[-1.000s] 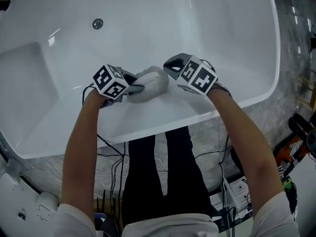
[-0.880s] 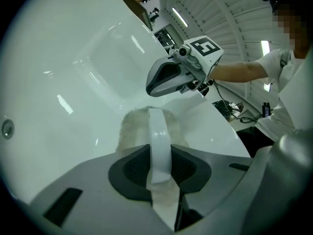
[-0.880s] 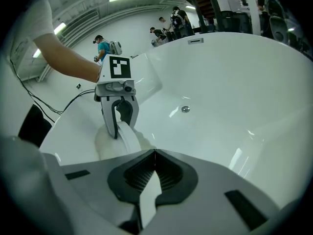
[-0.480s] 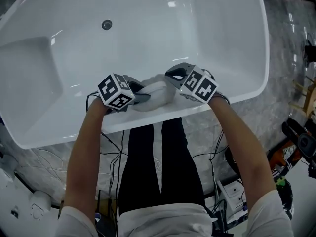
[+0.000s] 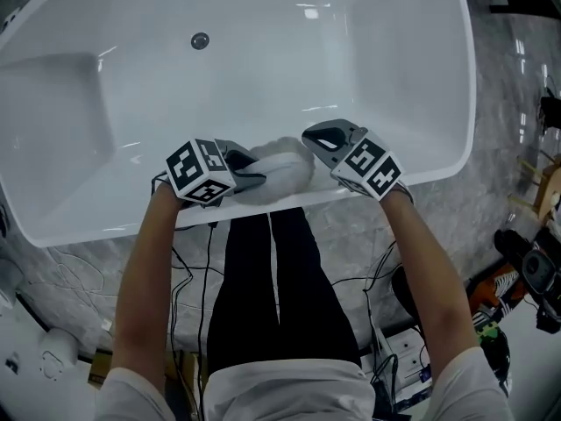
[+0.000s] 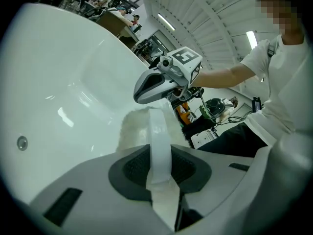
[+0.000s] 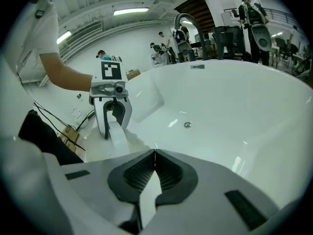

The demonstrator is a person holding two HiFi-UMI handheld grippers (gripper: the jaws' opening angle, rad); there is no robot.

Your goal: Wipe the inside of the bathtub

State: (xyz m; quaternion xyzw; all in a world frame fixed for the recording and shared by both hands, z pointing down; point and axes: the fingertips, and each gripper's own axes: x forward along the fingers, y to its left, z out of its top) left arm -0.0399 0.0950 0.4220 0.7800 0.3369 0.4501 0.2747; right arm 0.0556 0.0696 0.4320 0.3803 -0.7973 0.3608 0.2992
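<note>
Bathtub [image 5: 351,60]: one white pad [image 5: 282,172]; left gripper [image 5: 255,179], right gripper [image 5: 314,140] fingers each pinching it.

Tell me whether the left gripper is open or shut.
Shut on the cloth. The left gripper has its jaws pressed together on the fluffy cloth's white strap, at the near side of the bathtub.

No legible text or numbers.

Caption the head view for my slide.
Left gripper and right gripper hold a fluffy white cloth against the glossy white bathtub's near side.
</note>
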